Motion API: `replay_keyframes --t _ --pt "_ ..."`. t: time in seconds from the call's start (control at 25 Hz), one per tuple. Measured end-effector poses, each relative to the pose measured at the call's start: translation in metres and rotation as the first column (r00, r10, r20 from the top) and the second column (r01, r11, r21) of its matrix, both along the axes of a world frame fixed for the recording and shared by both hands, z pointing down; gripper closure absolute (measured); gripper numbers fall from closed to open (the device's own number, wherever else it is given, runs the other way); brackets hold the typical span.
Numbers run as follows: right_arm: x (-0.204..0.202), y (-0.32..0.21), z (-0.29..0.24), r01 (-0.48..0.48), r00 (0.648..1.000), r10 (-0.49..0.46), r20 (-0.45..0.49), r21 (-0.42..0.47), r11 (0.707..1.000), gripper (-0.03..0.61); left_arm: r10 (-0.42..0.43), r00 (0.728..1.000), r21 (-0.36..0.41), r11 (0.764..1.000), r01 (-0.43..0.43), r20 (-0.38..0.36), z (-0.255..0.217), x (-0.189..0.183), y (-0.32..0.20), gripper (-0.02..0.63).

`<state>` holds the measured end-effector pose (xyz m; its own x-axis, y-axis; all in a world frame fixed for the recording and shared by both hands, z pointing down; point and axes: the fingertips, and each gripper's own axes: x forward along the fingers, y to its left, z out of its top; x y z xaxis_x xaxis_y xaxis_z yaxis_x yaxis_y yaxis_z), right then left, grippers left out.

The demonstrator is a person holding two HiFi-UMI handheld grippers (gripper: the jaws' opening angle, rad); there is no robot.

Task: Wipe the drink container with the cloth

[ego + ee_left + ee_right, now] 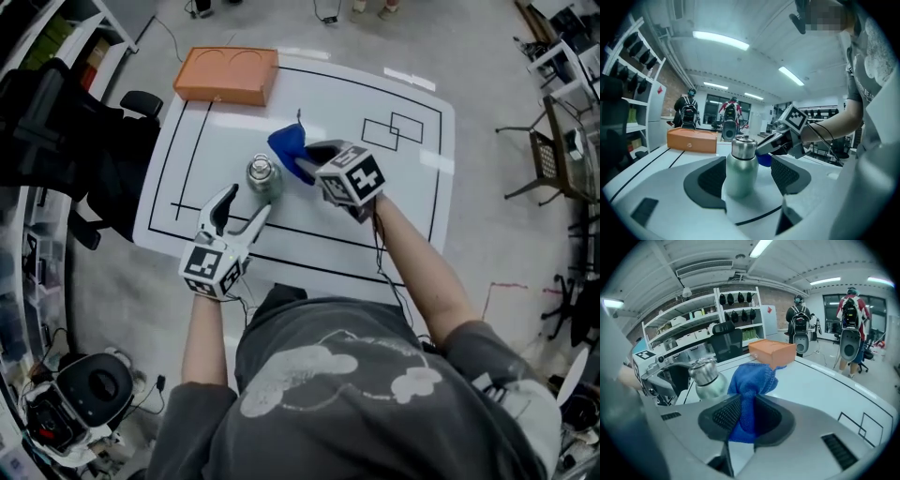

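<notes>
The bottle (264,178), pale green steel with a silver lid, stands upright on the white table (394,216), lid uppermost; the left gripper (749,174) has its jaws apart around it; the right gripper (746,416) pinches the blue cloth (751,380) just beside it.

Bottle (264,178) mid table (412,187), cloth (287,145) just R of it, box (226,75) behind-L
</notes>
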<state>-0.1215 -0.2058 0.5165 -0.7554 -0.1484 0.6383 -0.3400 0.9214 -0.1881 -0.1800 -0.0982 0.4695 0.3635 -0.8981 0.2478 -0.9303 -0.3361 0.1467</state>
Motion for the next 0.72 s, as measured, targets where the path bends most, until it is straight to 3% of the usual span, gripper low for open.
replay_keyframes --t 0.24,0.48,0.72 --pt "0.051 0.022 -0.021 0.006 0.999 -0.007 0.043 0.028 1.000 0.491 -0.155 0.988 -0.009 0.988 0.155 -0.001 -0.001 0.023 0.023 0.333" --pt "0.103 0.054 -0.032 0.047 0.997 -0.050 0.067 0.044 0.998 0.489 -0.300 0.954 -0.006 0.954 0.300 -0.009 -0.008 0.054 0.047 0.475" --pt "0.146 0.086 -0.040 0.103 0.990 -0.109 0.087 0.066 0.992 0.491 -0.393 0.920 -0.001 0.920 0.393 0.009 -0.015 0.092 0.076 0.560"
